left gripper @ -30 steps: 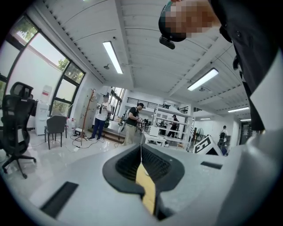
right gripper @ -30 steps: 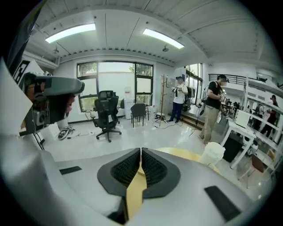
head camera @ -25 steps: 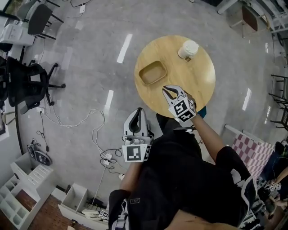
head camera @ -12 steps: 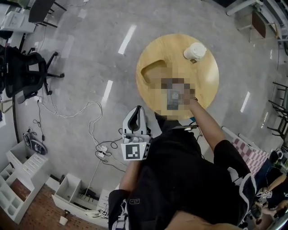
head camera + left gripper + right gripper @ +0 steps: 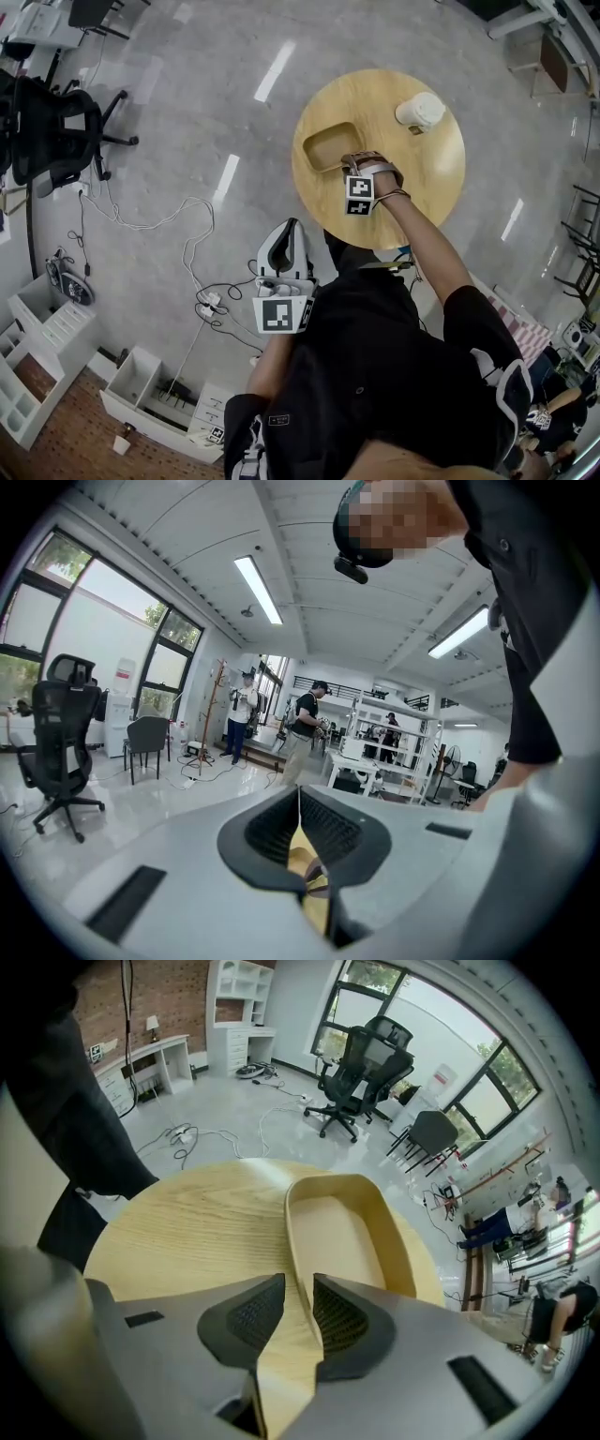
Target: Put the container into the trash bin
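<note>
Container [image 5: 339, 1222], a shallow tan tub with rounded corners and nothing in it, rests flat on the round wooden table [image 5: 412, 187], at about 9 to 10 o'clock of the tabletop in the head view and just inside the edge. Nearest the person's body, the left gripper [image 5: 299, 794] hangs over the bare floor at about 7 o'clock from the table, well apart from it. It is clenched, with its ribbed pads meeting in a thin line and nothing between them, and it points out level across the room. Farther out, the right gripper [image 5: 298, 1288] points steeply down at the container's near end, at about 4 o'clock from the tub's middle in the head view. Its jaws are opening, and the right gripper view shows the container's thin near wall standing between the two pads, close against the right-hand one, with a clear gap to the left-hand one, so it is released and not squeezing. Beyond it, a lidded paper cup [image 5: 419, 111] stands at about 1 o'clock of the tabletop, well apart from the tub. Off the table, cables [image 5: 178, 230] trail over the grey floor at 8 o'clock, and a black office chair [image 5: 52, 131] stands far out at 9 o'clock.
</note>
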`<act>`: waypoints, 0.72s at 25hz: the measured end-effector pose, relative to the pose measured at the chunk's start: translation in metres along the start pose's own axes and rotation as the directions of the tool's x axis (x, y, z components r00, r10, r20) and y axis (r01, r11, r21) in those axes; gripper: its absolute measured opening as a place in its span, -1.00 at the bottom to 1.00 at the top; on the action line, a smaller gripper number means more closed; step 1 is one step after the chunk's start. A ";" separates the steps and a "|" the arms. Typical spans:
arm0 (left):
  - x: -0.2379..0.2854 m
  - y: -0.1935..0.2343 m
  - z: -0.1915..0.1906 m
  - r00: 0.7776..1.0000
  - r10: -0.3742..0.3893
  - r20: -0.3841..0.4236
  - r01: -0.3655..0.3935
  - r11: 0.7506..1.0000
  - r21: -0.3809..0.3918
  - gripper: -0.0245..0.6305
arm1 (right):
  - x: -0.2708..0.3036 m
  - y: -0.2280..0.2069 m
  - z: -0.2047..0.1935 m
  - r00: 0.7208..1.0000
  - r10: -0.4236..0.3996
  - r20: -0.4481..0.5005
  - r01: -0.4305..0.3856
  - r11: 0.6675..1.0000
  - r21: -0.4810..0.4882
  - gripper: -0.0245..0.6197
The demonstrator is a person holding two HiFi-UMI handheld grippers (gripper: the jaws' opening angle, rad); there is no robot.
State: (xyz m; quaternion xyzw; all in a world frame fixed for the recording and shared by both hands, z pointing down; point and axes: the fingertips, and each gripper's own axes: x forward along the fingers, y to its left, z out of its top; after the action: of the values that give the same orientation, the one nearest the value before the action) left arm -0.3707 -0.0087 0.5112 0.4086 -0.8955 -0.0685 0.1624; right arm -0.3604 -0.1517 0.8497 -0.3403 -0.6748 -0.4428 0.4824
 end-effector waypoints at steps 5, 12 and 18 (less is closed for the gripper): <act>-0.003 0.004 0.000 1.000 0.000 0.012 0.000 1.000 -0.001 -0.88 | 0.015 0.000 0.000 1.000 0.002 -0.025 -0.003 1.000 -0.017 -0.61; -0.015 0.003 0.004 1.000 -0.006 0.018 0.006 1.000 0.001 -0.88 | 0.013 0.006 0.003 0.999 -0.006 -0.041 0.004 0.999 -0.043 -0.76; -0.032 0.004 0.006 1.000 -0.018 0.021 0.018 1.000 0.004 -0.88 | 0.002 0.020 0.006 0.998 -0.018 -0.058 0.018 1.000 0.003 -0.81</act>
State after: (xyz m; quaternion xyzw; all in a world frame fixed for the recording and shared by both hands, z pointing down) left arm -0.3556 0.0183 0.4987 0.4163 -0.8935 -0.0726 0.1517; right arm -0.3457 -0.1385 0.8566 -0.3204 -0.6644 -0.4557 0.4983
